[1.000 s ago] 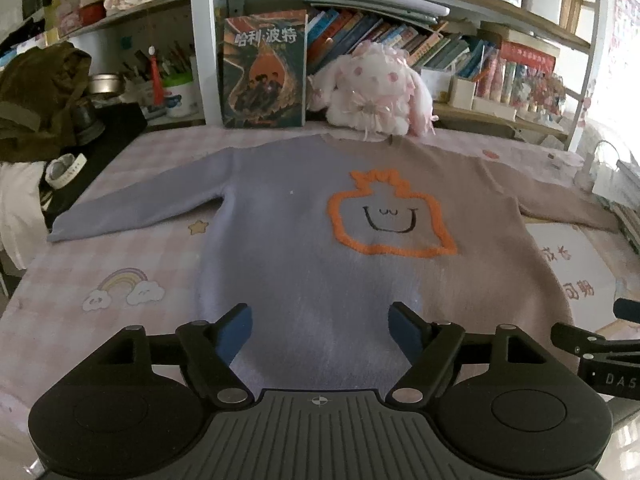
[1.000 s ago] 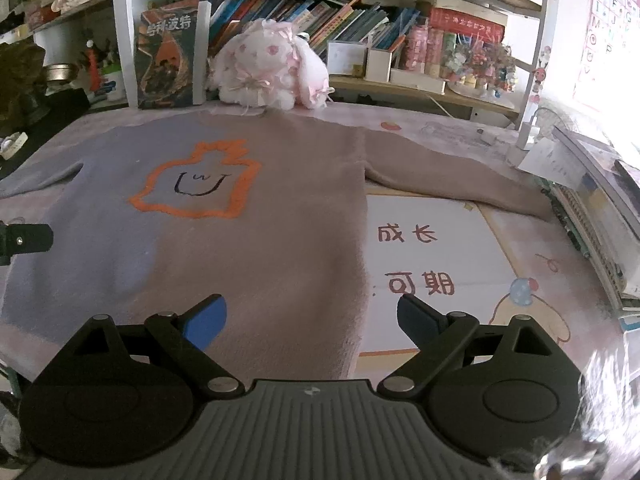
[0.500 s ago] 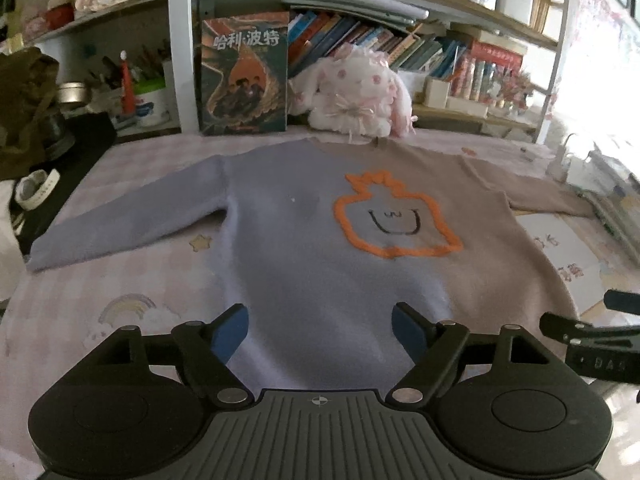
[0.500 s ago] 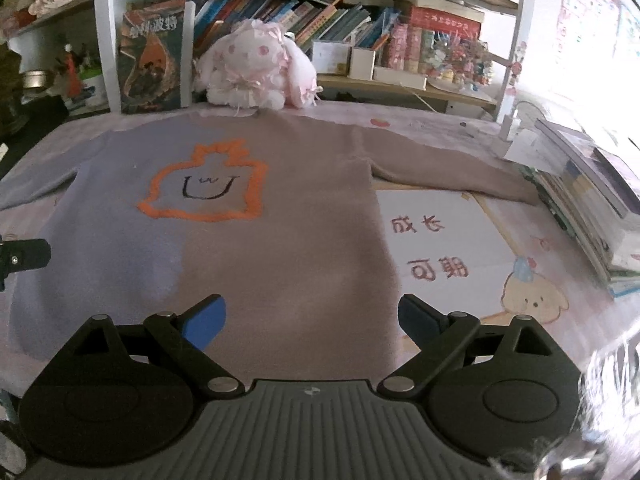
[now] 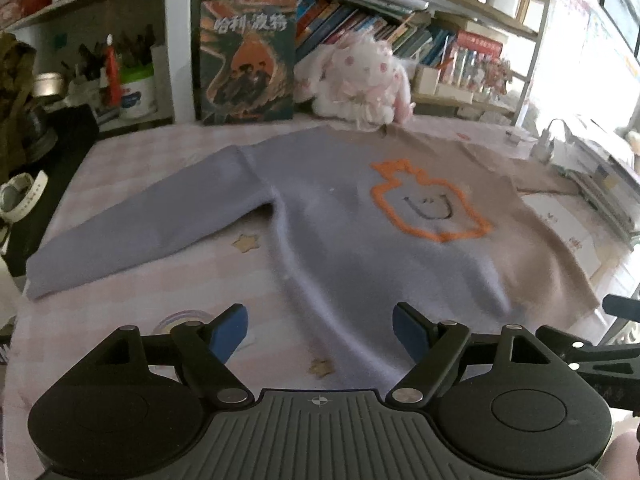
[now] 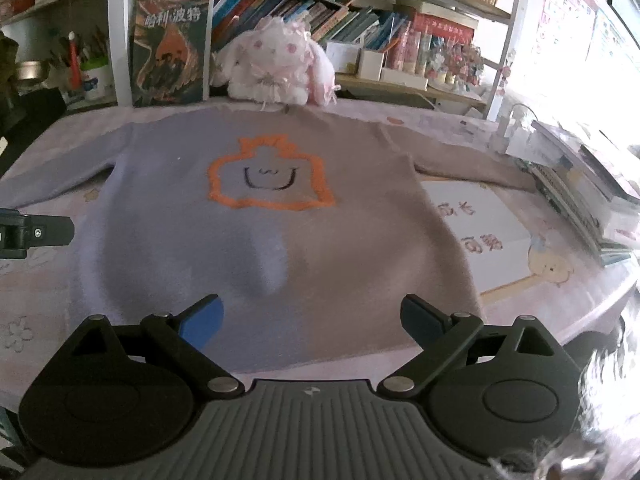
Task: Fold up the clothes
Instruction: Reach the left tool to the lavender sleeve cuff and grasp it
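Note:
A sweater (image 5: 352, 236), lilac on its left half and tan on its right, with an orange outlined face, lies flat and face up on the table, sleeves spread; it also shows in the right wrist view (image 6: 280, 216). My left gripper (image 5: 320, 330) is open and empty above the sweater's lower left hem. My right gripper (image 6: 310, 316) is open and empty above the lower hem near the middle. The right gripper's side shows at the left wrist view's right edge (image 5: 592, 356). The left gripper's tip shows at the right wrist view's left edge (image 6: 36, 234).
A pink checked tablecloth (image 5: 132, 288) covers the table. A white plush rabbit (image 6: 276, 68) and an upright book (image 6: 172, 48) stand behind the collar under the bookshelves. A white printed card (image 6: 476, 232) lies right of the sweater, with stacked books (image 6: 592, 196) beyond.
Both grippers have shifted left along the hem and pulled back slightly. The sweater has not moved. Both stay open.

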